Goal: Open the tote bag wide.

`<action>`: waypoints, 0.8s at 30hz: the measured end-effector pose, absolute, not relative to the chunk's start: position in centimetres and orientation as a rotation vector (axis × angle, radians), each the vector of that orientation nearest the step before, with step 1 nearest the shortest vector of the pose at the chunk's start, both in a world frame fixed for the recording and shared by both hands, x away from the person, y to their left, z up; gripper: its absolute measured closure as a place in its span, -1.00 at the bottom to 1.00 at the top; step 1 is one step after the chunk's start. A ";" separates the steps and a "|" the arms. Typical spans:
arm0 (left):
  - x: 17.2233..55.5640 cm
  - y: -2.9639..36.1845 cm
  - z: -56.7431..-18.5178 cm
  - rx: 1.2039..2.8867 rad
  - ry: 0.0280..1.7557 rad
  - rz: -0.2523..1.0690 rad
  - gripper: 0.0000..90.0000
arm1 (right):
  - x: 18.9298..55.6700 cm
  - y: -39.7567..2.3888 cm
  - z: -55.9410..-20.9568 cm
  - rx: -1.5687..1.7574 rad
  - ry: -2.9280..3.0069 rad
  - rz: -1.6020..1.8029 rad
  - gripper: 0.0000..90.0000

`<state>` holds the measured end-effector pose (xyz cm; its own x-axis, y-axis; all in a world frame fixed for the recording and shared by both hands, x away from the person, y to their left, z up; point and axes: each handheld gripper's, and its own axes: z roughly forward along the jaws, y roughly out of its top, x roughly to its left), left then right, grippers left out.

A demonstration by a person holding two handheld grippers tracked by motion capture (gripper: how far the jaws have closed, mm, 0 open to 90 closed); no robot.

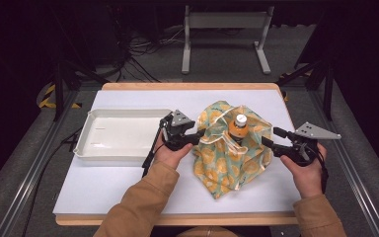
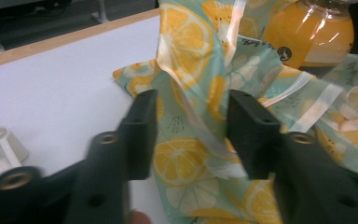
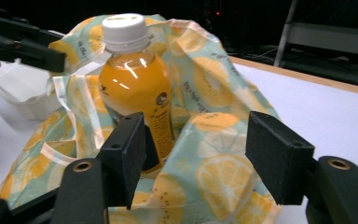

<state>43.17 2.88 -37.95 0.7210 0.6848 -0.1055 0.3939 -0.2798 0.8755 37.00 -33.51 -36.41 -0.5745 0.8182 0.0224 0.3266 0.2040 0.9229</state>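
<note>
A lemon-print plastic bag (image 1: 229, 153) stands crumpled at the middle of the white table. An orange juice bottle (image 1: 238, 127) with a white cap sits upright inside it. My left gripper (image 1: 200, 136) is at the bag's left edge. In the left gripper view its jaws (image 2: 191, 135) stand apart, with a fold of the bag (image 2: 191, 42) between them and not squeezed. The bottle (image 2: 307, 37) shows behind that fold. My right gripper (image 1: 271, 139) is at the bag's right side. Its jaws (image 3: 196, 154) are wide open around a bulge of the bag (image 3: 214, 98), just in front of the bottle (image 3: 135, 88).
A white rectangular tray (image 1: 86, 143) lies on the table to the left of my left hand. Its corner (image 2: 0, 144) shows in the left gripper view. Bare white tabletop (image 1: 128, 187) runs along the near edge. Cables and a metal stand lie on the floor beyond the table.
</note>
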 end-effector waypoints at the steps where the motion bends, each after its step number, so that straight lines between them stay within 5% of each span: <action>1: 43.2 3.0 -37.9 1.907 0.835 0.354 0.43 | 37.0 -33.4 -36.5 1.059 2.013 1.349 -0.16; 9: 43.2 3.6 -37.7 1.893 0.831 0.351 0.89 | 37.3 -32.0 -37.2 1.055 2.082 1.292 -0.16; 14: 43.2 4.2 -37.2 1.889 0.832 0.371 0.96 | 37.6 -31.5 -37.6 1.057 2.120 1.160 0.32; 18: 43.5 5.0 -36.6 1.886 0.829 0.410 0.96 | 37.8 -31.9 -37.6 1.072 2.117 1.112 0.94; 24: 43.8 6.3 -36.2 1.910 0.856 0.468 0.95 | 38.3 -32.5 -37.3 1.069 2.107 1.099 1.00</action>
